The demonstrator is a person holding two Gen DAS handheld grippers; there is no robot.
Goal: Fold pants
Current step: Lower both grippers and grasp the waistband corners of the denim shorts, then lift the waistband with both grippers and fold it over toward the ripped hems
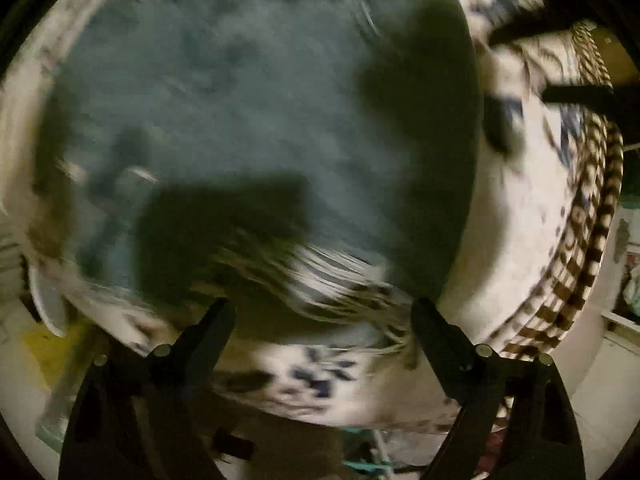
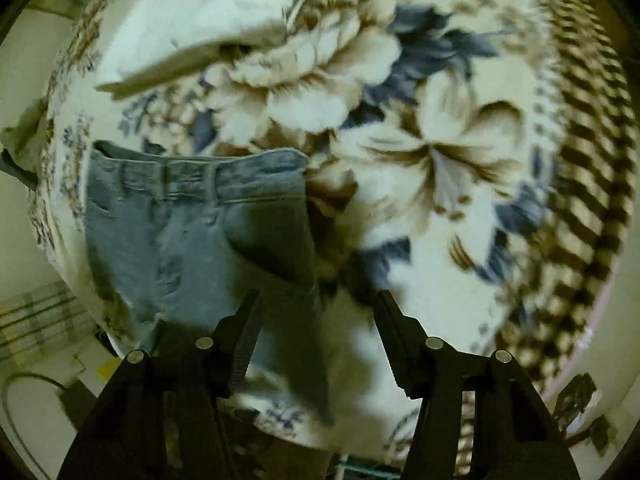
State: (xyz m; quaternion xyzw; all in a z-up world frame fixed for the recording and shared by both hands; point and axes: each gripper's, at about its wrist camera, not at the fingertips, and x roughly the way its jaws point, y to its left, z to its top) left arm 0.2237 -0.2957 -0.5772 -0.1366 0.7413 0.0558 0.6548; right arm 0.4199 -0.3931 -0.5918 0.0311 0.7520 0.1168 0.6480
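Note:
Blue denim pants [image 2: 192, 232] lie flat on a flowered bedspread [image 2: 440, 160], waistband at the far end. In the left wrist view the pants [image 1: 248, 120] fill most of the blurred frame. My left gripper [image 1: 324, 308] is open and empty above the near edge of the denim, its shadow falling on the cloth. My right gripper [image 2: 318, 300] is open and empty, hovering over the right edge of the pants, with the left finger above denim and the right finger above the bedspread.
The bedspread has a brown-and-white checked border [image 2: 588, 200] along the right edge, also seen in the left wrist view [image 1: 588, 240]. A fold of pale sheet [image 2: 180, 60] lies at the far left. Floor and clutter show beyond the bed edges.

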